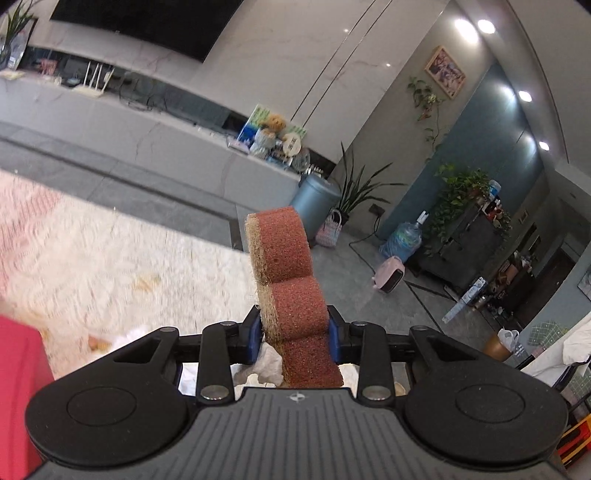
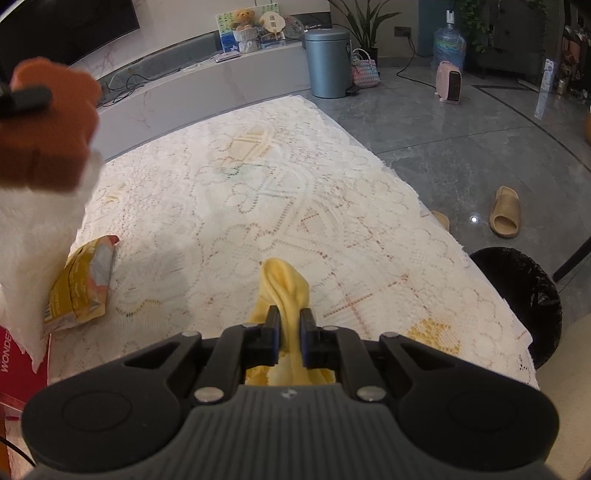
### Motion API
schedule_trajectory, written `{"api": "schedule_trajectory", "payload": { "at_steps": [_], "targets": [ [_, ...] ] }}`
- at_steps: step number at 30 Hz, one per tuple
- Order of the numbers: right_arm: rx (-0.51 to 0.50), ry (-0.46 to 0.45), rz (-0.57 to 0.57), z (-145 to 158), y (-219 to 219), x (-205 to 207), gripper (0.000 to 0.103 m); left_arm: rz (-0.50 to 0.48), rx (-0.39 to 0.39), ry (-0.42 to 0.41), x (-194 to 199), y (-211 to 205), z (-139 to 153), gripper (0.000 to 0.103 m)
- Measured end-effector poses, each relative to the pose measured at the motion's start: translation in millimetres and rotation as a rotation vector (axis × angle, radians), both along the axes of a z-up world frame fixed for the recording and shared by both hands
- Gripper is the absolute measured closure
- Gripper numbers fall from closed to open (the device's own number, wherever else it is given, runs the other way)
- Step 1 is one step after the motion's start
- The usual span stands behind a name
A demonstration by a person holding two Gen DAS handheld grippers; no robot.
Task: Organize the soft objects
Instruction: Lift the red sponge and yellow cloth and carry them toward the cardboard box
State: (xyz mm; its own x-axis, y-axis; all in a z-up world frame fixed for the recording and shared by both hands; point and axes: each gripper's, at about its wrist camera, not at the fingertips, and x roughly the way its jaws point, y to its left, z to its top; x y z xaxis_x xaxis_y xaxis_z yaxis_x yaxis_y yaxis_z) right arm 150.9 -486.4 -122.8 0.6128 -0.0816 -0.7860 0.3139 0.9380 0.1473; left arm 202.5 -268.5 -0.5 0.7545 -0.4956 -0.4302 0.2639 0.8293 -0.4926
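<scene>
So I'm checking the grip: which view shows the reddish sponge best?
The left wrist view: the reddish sponge stands sharp and centred, pinched in the left tool. The right wrist view shows only a blurred orange-brown shape at its upper left edge.

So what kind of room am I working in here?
Most likely a home living room: a large dark wall-mounted television above a long grey marble media console, and a tan slipper on the tiled floor.

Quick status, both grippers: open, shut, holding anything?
Left gripper: shut on the red-brown sponge.
Right gripper: shut on the yellow cloth.
</scene>
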Motion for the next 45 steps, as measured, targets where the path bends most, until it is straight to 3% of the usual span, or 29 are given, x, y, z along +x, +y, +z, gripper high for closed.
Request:
{"api": "schedule_trajectory", "payload": {
  "at_steps": [6, 12, 20, 31, 36, 41, 45],
  "targets": [
    [0.009, -0.038, -0.004, 7.2, 3.9, -3.4, 0.094, -0.004, -0.002, -0.03, -9.0, 7.3, 23.3, 0.064],
    [0.053, -0.172, 0.058, 38.9, 19.7, -13.1, 0.094, 0.018, 0.007, -0.072, -19.3, 19.4, 44.4, 0.064],
    [0.026, -0.189, 0.144, 53.0, 47.4, -14.2, 0.094, 0.033, -0.004, -0.101, -30.4, 48.8, 70.6, 0.064],
    [0.041, -0.292, 0.208, 90.8, 70.5, -28.9, 0.094, 0.041, 0.001, -0.137, -50.0, 98.1, 103.8, 0.064],
    [0.039, -0.263, 0.238, 89.5, 85.4, -23.3, 0.094, -0.046, 0.023, -0.025, -56.4, 94.5, 65.8, 0.064],
    [0.006, -0.149, 0.241, 60.1, 86.5, -14.8, 0.094, -0.134, -0.051, 0.088, -65.9, 81.8, 11.2, 0.064],
    [0.012, -0.129, 0.18, 54.2, 67.2, -14.4, 0.094, -0.152, -0.044, 0.156, -64.1, 66.4, -28.6, 0.064]
  ]
}}
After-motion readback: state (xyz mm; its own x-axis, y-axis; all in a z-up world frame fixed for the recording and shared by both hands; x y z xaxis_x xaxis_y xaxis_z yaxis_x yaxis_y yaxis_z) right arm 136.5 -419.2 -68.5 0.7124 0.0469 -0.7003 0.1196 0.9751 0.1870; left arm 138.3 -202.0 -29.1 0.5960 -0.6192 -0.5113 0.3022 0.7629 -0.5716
